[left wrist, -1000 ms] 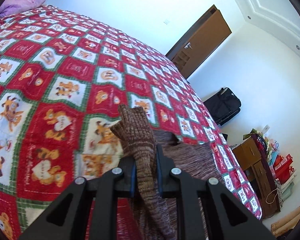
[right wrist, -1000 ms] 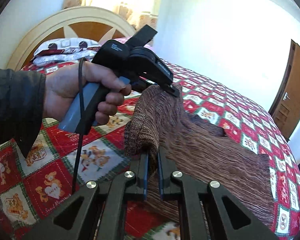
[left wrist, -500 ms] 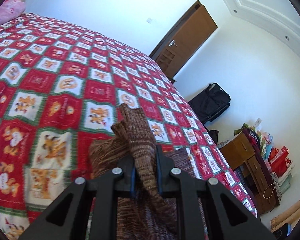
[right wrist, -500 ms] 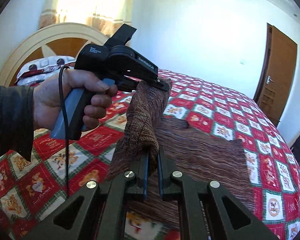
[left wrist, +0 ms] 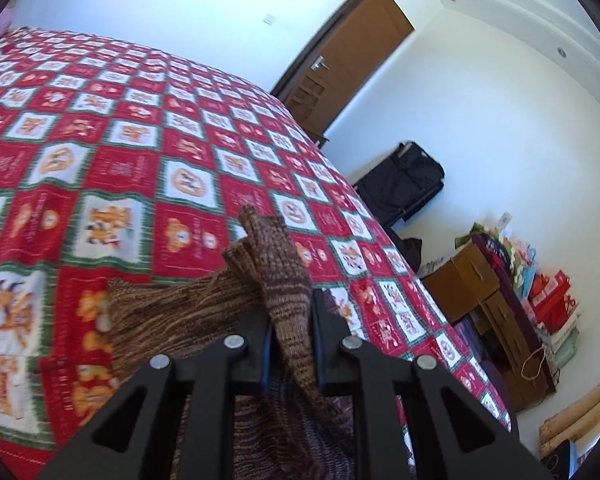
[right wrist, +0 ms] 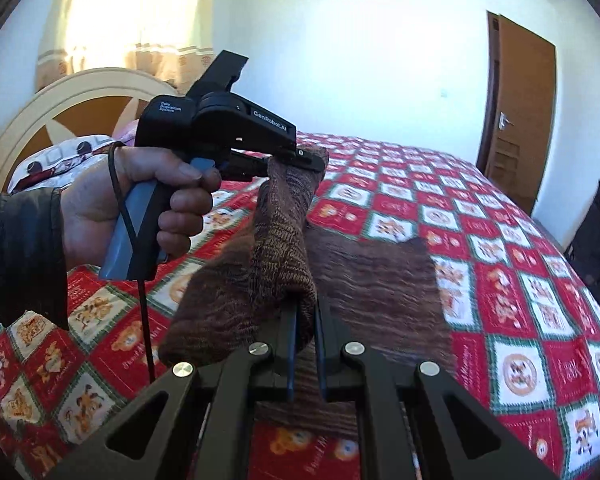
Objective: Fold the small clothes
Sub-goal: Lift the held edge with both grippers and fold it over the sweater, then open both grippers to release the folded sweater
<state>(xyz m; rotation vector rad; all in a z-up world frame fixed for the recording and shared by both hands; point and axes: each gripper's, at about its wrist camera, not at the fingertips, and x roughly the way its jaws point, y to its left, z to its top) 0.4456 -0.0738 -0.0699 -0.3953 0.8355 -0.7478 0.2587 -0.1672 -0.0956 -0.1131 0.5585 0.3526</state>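
**Both grippers pinch a brown knit over the bed**

The left gripper is pressed together on a bunched edge of the brown knit garment, the fabric standing up in a ridge between its blue-lined fingers. The right gripper is likewise closed on the knit — a thick fold sits between its two fingers and rises from them.

In the right wrist view the lifted edge runs as a band from the right gripper up to the tip of the left gripper, which a hand in a dark sleeve holds by its blue grip. A black cable hangs from that handle.

The rest of the garment lies spread flat on the bed, on a red, white and green quilt printed with teddy bears — part of it trails down beneath both grippers.

Farther out stand a rounded headboard with pillows, a curtained window, a brown door, a black bag against the wall and wooden drawers piled with colourful things.
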